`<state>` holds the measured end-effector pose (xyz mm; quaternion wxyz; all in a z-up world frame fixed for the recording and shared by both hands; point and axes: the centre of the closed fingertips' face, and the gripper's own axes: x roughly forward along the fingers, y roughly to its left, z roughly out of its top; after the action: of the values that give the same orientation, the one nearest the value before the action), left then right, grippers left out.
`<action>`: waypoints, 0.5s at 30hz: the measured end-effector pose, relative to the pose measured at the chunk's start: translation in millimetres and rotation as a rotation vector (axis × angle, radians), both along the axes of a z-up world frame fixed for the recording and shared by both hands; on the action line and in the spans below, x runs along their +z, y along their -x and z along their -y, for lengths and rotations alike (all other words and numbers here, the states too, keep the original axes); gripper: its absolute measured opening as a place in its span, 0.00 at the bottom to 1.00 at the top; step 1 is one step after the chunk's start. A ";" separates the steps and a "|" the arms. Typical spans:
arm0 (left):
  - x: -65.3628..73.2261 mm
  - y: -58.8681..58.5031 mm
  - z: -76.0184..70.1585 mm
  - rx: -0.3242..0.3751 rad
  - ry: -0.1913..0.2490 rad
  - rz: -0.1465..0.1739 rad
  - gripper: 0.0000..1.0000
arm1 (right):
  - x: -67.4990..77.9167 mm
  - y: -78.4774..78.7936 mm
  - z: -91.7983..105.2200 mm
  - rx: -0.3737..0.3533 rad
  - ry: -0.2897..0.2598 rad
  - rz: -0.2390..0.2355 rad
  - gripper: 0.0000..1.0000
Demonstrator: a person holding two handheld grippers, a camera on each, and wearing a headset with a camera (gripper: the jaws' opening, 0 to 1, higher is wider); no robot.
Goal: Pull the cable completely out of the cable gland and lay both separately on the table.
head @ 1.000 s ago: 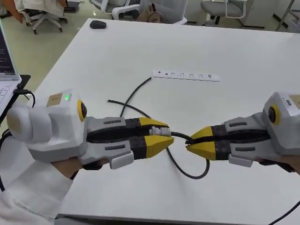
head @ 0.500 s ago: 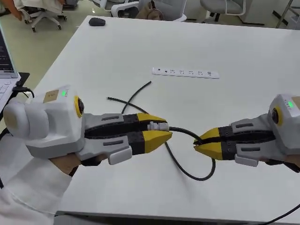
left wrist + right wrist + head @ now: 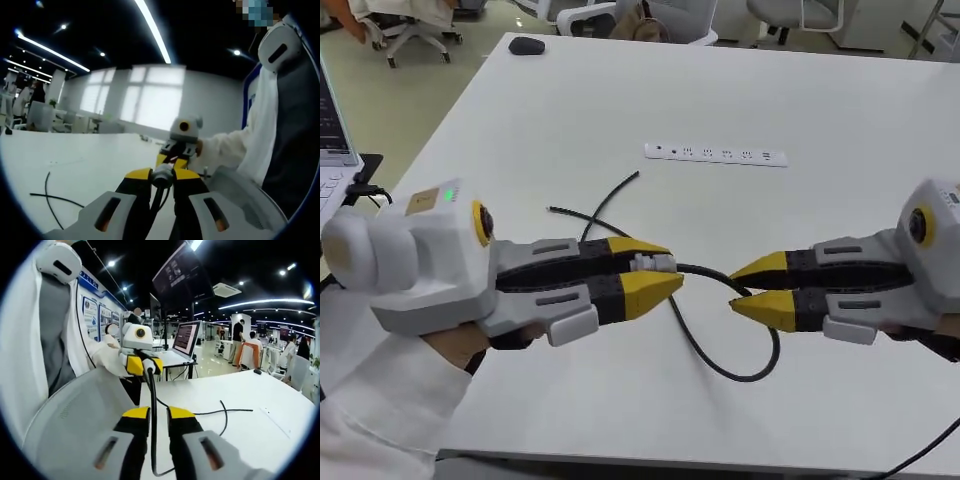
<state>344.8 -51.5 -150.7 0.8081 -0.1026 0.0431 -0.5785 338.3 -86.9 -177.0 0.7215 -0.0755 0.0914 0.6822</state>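
Note:
My left gripper (image 3: 670, 275) is shut on the grey-white cable gland (image 3: 655, 265), which also sits between the yellow jaws in the left gripper view (image 3: 162, 175). The black cable (image 3: 705, 275) leaves the gland and runs rightward between the jaws of my right gripper (image 3: 738, 290). That gripper is open, its yellow jaws spread above and below the cable. Past it the cable loops down on the white table (image 3: 820, 120) and back up to a free end (image 3: 630, 180). In the right gripper view the cable (image 3: 151, 405) passes between the parted jaws (image 3: 158, 416) toward the left gripper (image 3: 142, 362).
A white power strip (image 3: 715, 155) lies on the table beyond the grippers. A dark mouse (image 3: 527, 45) sits at the far left corner. A laptop (image 3: 328, 130) stands off the table's left edge, office chairs behind. Another black cable (image 3: 920, 455) crosses the lower right corner.
The right gripper drew a little to the right along the cable, then its jaws opened off it. The left gripper keeps its hold on the gland.

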 end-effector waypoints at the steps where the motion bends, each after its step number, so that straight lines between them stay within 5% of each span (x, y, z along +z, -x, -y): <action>1: -0.1 0.2 0.1 -0.001 0.000 -0.001 0.17 | 4.7 1.3 -3.4 0.005 -0.015 0.000 0.15; 6: -0.6 1.2 1.2 -0.009 0.003 -0.007 0.17 | 17.4 6.8 -18.3 0.036 -0.054 0.001 0.14; 15: 0.1 6.3 5.0 -0.037 0.004 -0.006 0.17 | 18.8 7.7 -32.0 0.071 -0.053 0.011 0.13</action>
<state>338.5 -56.5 -150.6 0.7969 -0.1051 0.0463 -0.5930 330.7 -54.9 -158.2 0.6990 -0.0632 0.0667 0.7092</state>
